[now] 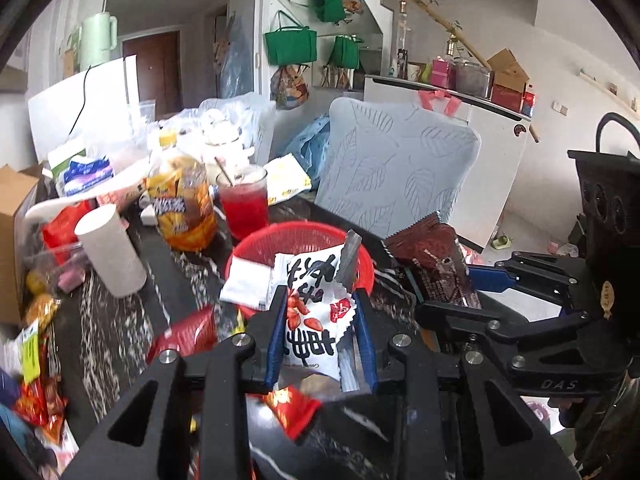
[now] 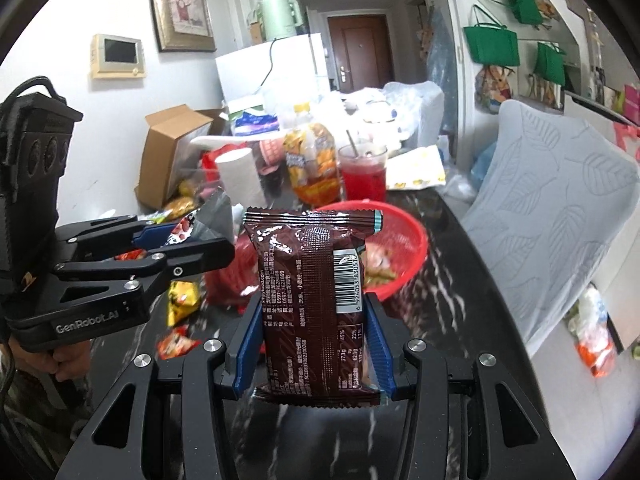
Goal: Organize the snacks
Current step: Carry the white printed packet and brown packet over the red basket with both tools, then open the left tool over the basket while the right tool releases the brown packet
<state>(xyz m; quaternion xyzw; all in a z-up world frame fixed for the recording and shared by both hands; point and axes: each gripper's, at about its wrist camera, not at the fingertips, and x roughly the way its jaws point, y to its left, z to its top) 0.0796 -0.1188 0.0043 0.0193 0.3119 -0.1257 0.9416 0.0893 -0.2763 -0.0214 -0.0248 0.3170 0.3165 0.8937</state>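
Left gripper [image 1: 322, 330]: you hold a white snack packet [image 1: 316, 312] with red print between its blue pads; the jaws are closed narrowly on the packet's sides, and it stands upright above the table.
Right gripper [image 2: 312, 344]: you hold a dark brown snack packet [image 2: 310, 300] upright, barcode side facing the camera; the jaws are partly closed, with the pads pressing both long edges.
Red basket [image 1: 244, 250]: it sits on the dark marbled table [image 1: 104, 320], just beyond both grippers. In the left wrist view, a white folded packet [image 1: 246, 282] lies against its near rim. In the right wrist view, greenish and pale contents lie at the bottom; you cannot tell what they are.
Glass [image 1: 244, 200]: it stands behind the basket and holds red drink and a straw.
Bottle [image 1: 182, 204]: it has an orange label and stands just beside the glass, on its left.
Paper roll [image 1: 110, 250]: it stands tilted on the table, left of the basket.
Cardboard box [image 2: 176, 152]: it is open, at the far left of the table; its contents are not visible.
Loose snacks [image 2: 182, 306]: red and yellow packets lie scattered on the table, left of the basket.
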